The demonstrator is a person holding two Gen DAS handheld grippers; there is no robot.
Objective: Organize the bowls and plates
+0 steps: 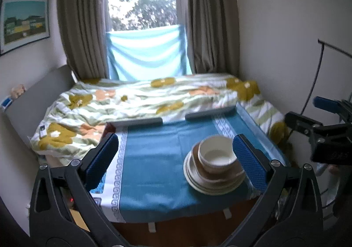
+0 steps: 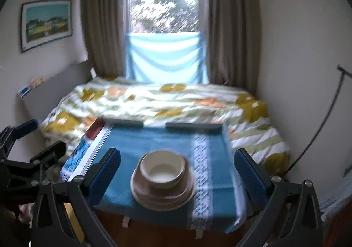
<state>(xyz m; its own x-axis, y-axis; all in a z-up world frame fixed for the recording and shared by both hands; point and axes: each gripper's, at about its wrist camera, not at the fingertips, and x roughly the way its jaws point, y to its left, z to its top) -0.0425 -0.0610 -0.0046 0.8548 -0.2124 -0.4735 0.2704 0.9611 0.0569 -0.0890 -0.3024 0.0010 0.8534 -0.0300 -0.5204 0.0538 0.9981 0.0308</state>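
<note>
Crockery sits in one pile on the table (image 1: 154, 159): a cream bowl (image 1: 216, 154) on top of a brown dish (image 1: 228, 175), on a few pale plates (image 1: 198, 183), all on the blue cloth (image 2: 136, 143) near the table's front edge. That pile would suit a job already tidied as well as a stack waiting to be sorted apart, so you can't read the stage from it.

Your left claw (image 1: 176, 160) is spread wide and holds nothing; the pile lies ahead and to its right, close against the right finger. Your right claw (image 2: 177, 173) is also gaping and empty, and the pile lies almost dead centre between its fingers, just ahead (this view is blurred). The right hand looks better lined up with it.

Round shapes give no long axis, so approach angle matters little; the bowl's upright rim is the easiest edge to pinch. Glazed ceramic looks smooth and slippery against the ribbed blue pads (image 1: 249, 163), and the cloth may slide underneath.
</note>
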